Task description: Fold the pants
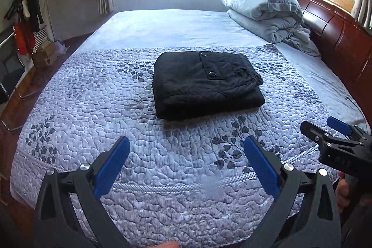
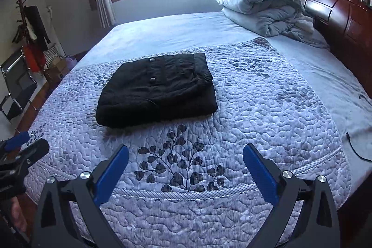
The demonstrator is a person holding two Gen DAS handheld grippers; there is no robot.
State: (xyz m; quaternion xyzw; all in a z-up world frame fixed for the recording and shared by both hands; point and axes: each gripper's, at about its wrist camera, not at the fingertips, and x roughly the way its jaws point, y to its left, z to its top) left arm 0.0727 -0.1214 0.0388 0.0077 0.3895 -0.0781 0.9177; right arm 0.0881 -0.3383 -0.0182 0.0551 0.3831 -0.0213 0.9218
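Observation:
Black pants (image 1: 207,84) lie folded in a compact rectangle on the quilted bedspread (image 1: 139,173), waistband to the right, two snap buttons on top. They also show in the right wrist view (image 2: 155,91). My left gripper (image 1: 187,143) is open and empty, held above the quilt well in front of the pants. My right gripper (image 2: 186,150) is open and empty, also in front of the pants and to their right. The right gripper shows at the right edge of the left wrist view (image 1: 325,129); the left gripper shows at the left edge of the right wrist view (image 2: 23,143).
A folded grey duvet (image 1: 262,8) lies at the bed's head by the dark wooden headboard (image 1: 337,36). A black cable (image 2: 355,145) lies on the sheet at the right. A chair (image 2: 16,85) and a coat rack (image 1: 28,15) stand left of the bed.

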